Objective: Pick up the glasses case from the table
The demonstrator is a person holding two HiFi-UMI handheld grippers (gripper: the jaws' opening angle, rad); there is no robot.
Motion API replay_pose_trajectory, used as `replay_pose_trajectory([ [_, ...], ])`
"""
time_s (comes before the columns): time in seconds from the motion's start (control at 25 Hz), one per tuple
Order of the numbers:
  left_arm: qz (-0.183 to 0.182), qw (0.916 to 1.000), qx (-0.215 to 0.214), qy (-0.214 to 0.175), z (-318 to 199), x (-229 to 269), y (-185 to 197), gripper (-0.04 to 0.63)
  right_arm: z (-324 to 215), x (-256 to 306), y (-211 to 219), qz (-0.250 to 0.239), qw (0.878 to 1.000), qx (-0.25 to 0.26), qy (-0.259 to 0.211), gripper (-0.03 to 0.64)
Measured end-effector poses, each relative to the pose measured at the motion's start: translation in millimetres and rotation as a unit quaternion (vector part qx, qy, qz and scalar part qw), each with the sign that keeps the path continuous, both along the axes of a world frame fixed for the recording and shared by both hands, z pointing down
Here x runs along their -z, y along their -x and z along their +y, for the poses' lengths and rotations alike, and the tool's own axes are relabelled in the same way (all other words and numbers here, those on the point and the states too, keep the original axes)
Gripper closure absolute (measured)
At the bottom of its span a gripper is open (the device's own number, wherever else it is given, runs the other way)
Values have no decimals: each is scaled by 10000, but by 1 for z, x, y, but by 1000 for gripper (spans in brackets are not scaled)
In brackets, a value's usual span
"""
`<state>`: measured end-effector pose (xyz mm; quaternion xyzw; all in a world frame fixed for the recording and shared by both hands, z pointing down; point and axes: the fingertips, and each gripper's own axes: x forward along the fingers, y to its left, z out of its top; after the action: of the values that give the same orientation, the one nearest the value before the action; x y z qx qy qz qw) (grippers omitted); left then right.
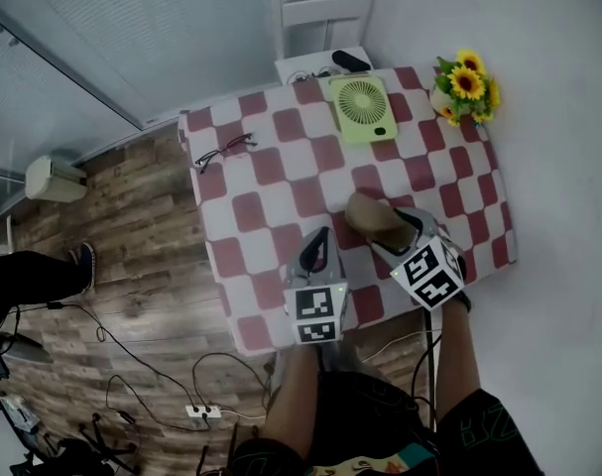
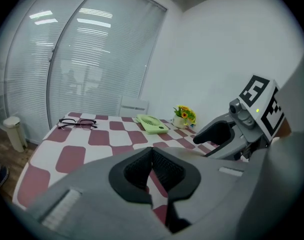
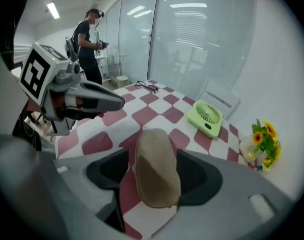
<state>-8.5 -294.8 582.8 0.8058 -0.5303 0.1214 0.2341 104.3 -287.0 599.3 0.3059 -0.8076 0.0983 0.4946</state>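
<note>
**While the right jaws gape round the case, the left are closed tight**

Though my right gripper [image 3: 156,173] is down over the glasses case [image 3: 150,151], its jaws stand parted and do not pinch it. The tan, oval case lies lengthwise between them. A strip of checked cloth [image 3: 122,181] shows between it and one pad [image 3: 107,168]; at the other pad I cannot tell whether it touches.

The case rests on the table [image 1: 281,181], close to the near edge and toward the near right corner. My left gripper [image 2: 152,156] hangs just beside the right one, over the same near edge, with its black pads pressed together and nothing between them.

Dark-framed glasses [image 1: 224,151] lie near the far left corner. A light green fan [image 1: 363,108] lies flat by the far edge, right of its middle, and a small pot of sunflowers [image 1: 466,87] stands at the far right corner. A white chair [image 1: 323,8] stands just beyond the far edge. Out past the far left corner, a person [image 3: 89,39] in dark clothes stands by the glass wall.
</note>
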Motion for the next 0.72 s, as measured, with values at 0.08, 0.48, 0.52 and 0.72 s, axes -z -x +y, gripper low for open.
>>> replay_pose_trajectory([
  [0.08,48,10000,-13,46,-5,-3,1,584,-5,-7,1,237,9995,128,173,299],
  [0.48,237,9996,-27,159,-29,-13,15,584,-8,-42,1,1151,9845,590,1182,253],
  [0.52,257,9995,-19,175,-31,-14,16,584,-8,-44,2,1211,9831,605,1229,253],
  [0.72,343,9992,35,207,-37,-15,21,584,-7,-57,1,1447,9765,631,1470,253],
])
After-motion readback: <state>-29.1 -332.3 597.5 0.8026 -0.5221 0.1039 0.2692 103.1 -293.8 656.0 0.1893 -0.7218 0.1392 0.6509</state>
